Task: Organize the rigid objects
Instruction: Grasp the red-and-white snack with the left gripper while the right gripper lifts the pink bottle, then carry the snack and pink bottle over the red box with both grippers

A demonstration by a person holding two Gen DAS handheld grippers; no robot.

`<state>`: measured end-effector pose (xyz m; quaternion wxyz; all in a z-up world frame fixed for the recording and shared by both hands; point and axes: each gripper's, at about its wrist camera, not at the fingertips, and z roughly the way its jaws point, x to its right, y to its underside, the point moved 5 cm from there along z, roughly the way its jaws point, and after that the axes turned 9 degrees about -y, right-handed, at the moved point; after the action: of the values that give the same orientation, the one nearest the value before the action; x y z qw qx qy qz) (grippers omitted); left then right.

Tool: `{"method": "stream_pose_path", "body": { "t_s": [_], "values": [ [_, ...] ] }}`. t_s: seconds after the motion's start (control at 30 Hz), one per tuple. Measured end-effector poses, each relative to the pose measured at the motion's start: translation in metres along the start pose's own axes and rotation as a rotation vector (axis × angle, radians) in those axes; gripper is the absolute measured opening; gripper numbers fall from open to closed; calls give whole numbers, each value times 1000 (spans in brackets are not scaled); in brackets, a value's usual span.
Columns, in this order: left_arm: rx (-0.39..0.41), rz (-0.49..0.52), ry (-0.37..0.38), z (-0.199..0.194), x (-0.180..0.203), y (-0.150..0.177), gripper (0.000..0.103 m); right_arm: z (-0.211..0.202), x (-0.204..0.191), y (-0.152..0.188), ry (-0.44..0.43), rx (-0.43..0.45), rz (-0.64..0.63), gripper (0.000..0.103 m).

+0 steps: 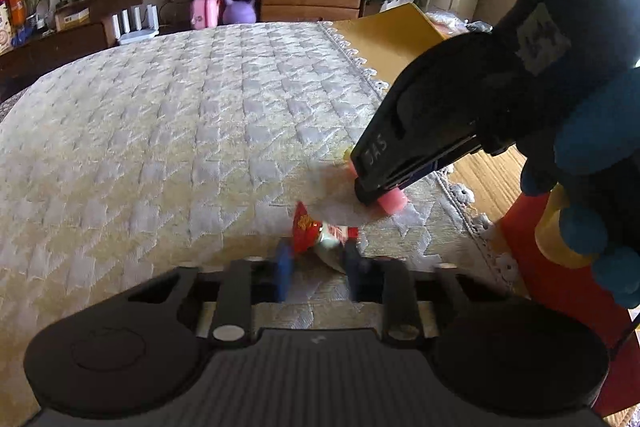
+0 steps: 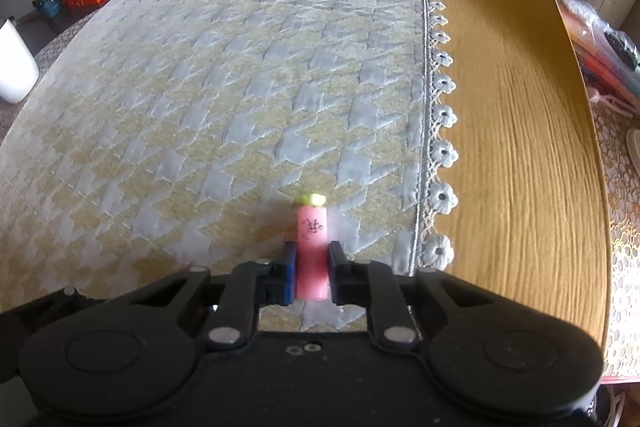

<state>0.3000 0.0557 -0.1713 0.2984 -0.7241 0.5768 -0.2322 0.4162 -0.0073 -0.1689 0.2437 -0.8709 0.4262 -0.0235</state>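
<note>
My left gripper (image 1: pixel 318 259) is shut on a small red and white wrapped packet (image 1: pixel 320 233), held just above the quilted cloth (image 1: pixel 180 131). My right gripper (image 2: pixel 312 267) is shut on a pink cylinder with a yellow-green cap (image 2: pixel 311 251), black marks on its side. In the left wrist view the right gripper (image 1: pixel 380 193) comes in from the right, with the pink cylinder (image 1: pixel 394 203) sticking out of its jaws, just above and right of the packet.
The cream and grey quilted cloth (image 2: pixel 200 107) covers most of the wooden table (image 2: pixel 520 147), with a lace edge on the right. A sideboard with a purple kettlebell (image 1: pixel 239 4) and pink case stands behind. A red and yellow object (image 1: pixel 552 227) sits at the right.
</note>
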Motion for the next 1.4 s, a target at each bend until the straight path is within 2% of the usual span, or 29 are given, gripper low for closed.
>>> {"method": "stream_pose_path", "body": {
  "t_s": [0.1,0.27,0.53,1.0,1.4],
  "values": [
    [-5,-15,22,1,-3,-1,14,-1,-4,2,2,8,-10,14],
    [-14,-41,28,0,-8,-2,14,-12,-2,3,-18,31,9,14],
    [-13,-65,41,-15,-14,-8,14,-52,-6,9,-71,86,19,14],
    [24,-34,92,-88,-12,-29,14,-144,-11,45,-132,199,52,14],
    [35,14,158,-142,17,-30,14,-202,-13,94,-106,251,66,14]
  ]
}}
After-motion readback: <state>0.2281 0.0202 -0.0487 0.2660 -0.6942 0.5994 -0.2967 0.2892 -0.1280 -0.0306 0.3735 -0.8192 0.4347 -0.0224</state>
